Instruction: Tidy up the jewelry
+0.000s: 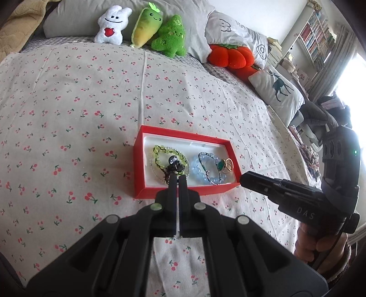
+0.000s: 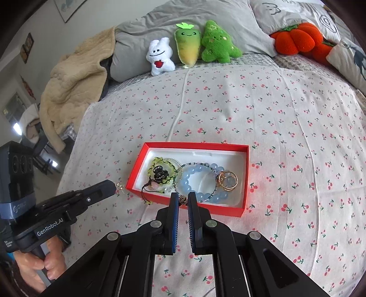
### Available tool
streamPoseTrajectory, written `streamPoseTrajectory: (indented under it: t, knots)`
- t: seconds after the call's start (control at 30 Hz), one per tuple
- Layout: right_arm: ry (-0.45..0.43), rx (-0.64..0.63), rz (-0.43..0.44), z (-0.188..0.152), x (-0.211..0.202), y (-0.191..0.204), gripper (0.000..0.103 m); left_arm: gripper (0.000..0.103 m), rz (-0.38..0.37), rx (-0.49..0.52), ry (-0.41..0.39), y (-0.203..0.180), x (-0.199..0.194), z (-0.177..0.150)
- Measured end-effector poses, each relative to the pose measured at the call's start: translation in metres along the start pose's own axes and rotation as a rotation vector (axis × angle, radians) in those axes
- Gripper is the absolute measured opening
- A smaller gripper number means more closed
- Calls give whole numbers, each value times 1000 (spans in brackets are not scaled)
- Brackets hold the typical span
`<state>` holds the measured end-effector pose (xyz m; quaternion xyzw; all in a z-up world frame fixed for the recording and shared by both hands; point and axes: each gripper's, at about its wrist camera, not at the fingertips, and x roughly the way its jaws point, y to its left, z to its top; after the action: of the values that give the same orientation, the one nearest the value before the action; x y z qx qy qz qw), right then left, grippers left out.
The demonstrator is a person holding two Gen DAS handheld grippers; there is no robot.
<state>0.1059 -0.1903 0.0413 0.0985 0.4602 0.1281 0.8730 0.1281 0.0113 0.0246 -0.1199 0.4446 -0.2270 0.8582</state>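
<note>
Grippers are held low over a bed, each gripped by a hand. The left gripper (image 1: 177, 180) is clenched, its fingers pressed together just before the near wall of a red box (image 1: 205, 190). Seen from the right wrist, a small glinting bit (image 2: 119, 185) sits at its tip; what it is cannot be made out. The right gripper (image 2: 183, 197) is also closed down, with only a narrow slot left between the blue pads (image 2: 175, 219). A small brownish bit (image 2: 182, 201) is seen between its tips, at the box's near rim; whether it is pinched cannot be told. The left hand (image 2: 39, 265) and the right hand (image 1: 320, 251) are wrapped around the handles.

The box is set on a cherry-print sheet (image 1: 68, 102) and is lined in white. The jewelry is gathered inside: a green bracelet (image 1: 160, 152) with black beads (image 1: 173, 160) on the left, a blue bracelet (image 1: 196, 169) on the right, and gold rings (image 1: 228, 166) against the right wall. A black cord (image 2: 146, 194) is draped over the near rim onto the sheet.

Farther back, a white plush (image 1: 112, 25), a yellow-green plush (image 1: 148, 27), a green plush (image 1: 171, 36) and an orange plush (image 1: 228, 57) are lined against grey pillows (image 1: 75, 20). A beige blanket (image 2: 73, 75) is heaped at the left corner, and a bookshelf (image 1: 315, 34) is seen at the far right.
</note>
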Motion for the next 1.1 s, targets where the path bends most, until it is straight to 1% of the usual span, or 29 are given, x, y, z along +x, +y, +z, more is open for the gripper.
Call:
streamPoseTrajectory:
  t: [0.17,0.23,0.43,0.5,0.53,0.57,0.6,0.63,0.7,0.73,0.77,0.83,0.87,0.9,0.93,0.97,1.07,1.1]
  knots:
    - [26,41,-6,8,17,-13,8,2,11,-39,25,4,22,4]
    - [37,65,5,10,23,-18,8,1,14,-46,31,5,27,4]
    - [53,80,15,15,33,-24,8,2,27,-49,42,7,36,8]
    - [49,81,21,16,34,-25,10,2,32,-51,43,6,35,10]
    - [46,87,19,17,34,-25,13,5,33,-47,43,5,35,11]
    - [46,93,15,18,33,-25,16,14,41,-39,40,3,33,11]
    - [48,97,9,18,32,-26,16,19,50,-30,38,1,32,11]
    - [47,97,6,18,30,-26,16,28,59,-22,35,0,29,11]
    - [43,93,-7,17,26,-26,17,34,77,-4,29,-3,23,9]
    - [43,89,-10,18,24,-26,18,40,88,5,28,-4,20,8]
    - [42,85,-11,17,22,-26,20,47,105,13,27,-5,17,6]
    - [39,77,-15,14,16,-26,26,56,138,18,19,-5,9,1]
    - [39,73,-17,12,13,-26,35,60,156,16,18,-4,6,-2]
    - [38,70,-17,9,9,-27,56,61,176,17,18,-4,4,-5]
    - [32,70,-16,7,5,-27,64,65,193,22,19,-4,2,-8]
    - [23,64,-18,4,0,-27,67,70,208,29,22,-4,0,-12]
    - [27,37,-32,-5,-9,-24,68,80,247,38,35,-2,-5,-25]
    - [27,34,-38,-8,-12,-24,70,81,255,37,42,-1,-7,-31]
